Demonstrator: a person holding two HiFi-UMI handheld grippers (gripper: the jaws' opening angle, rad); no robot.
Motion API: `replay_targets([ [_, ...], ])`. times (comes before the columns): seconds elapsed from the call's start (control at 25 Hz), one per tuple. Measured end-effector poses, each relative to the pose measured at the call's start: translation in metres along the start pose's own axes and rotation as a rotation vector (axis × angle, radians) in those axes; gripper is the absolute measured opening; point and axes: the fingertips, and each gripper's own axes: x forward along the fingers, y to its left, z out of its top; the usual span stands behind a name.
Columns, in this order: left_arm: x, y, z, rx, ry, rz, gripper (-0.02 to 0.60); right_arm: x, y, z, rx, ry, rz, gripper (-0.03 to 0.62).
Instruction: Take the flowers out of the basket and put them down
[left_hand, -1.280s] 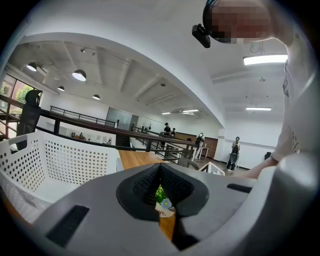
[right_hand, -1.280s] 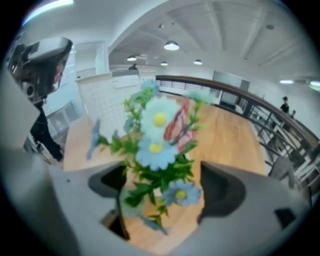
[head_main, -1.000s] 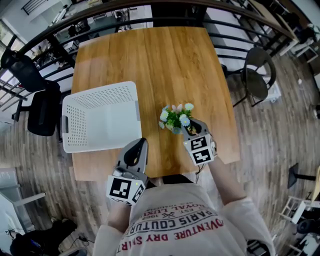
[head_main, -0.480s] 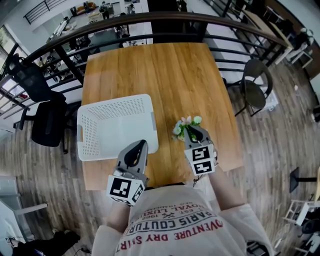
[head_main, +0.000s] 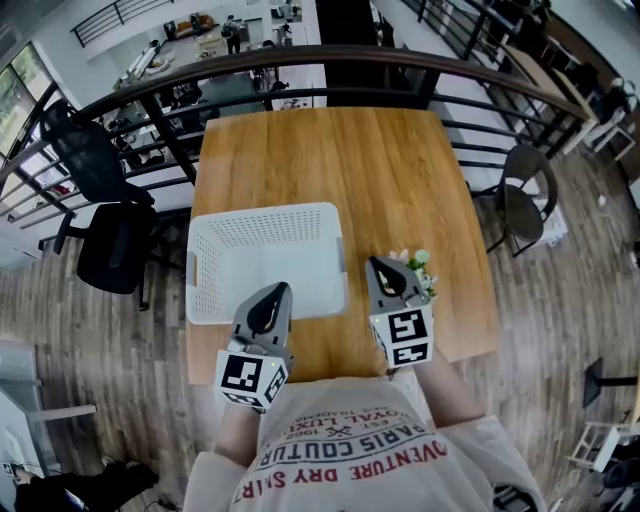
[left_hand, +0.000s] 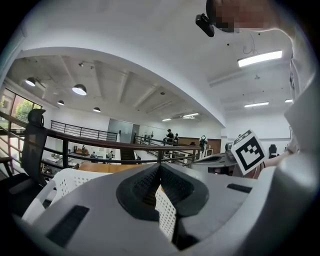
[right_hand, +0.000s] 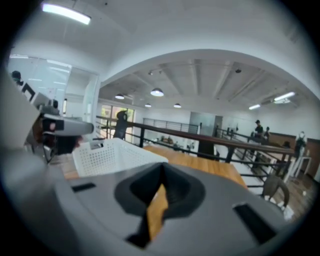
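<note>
The flowers (head_main: 419, 270) are on the tabletop (head_main: 330, 160) near its near right corner, outside the basket (head_main: 262, 228) and well apart from it. They are partly hidden behind the right gripper (head_main: 378, 268), so I cannot tell whether they lie flat or stand. The basket sits at the near left and looks empty, so the job appears to be done.

The right gripper hangs just left of the flowers. Its fingers have just been closing and now meet with nothing between them, only bare wood showing beyond. That suggests it has no further business with the flowers. The left gripper (head_main: 275, 292) hovers over the basket's near rim. Its fingers are also together and hold nothing, probably because this hand has no part in the carrying.
</note>
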Motion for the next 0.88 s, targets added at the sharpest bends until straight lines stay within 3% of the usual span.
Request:
replay_targets([
  [0.28, -0.009, 0.019, 0.0, 0.006, -0.001, 0.041, 0.023, -0.005, 0.024, 0.035, -0.007, -0.109, 0.045, 0.028],
  [0.88, -0.008, 0.014, 0.001, 0.025, -0.008, 0.046, 0.023, -0.014, 0.033, 0.043, -0.019, -0.154, 0.092, 0.028],
])
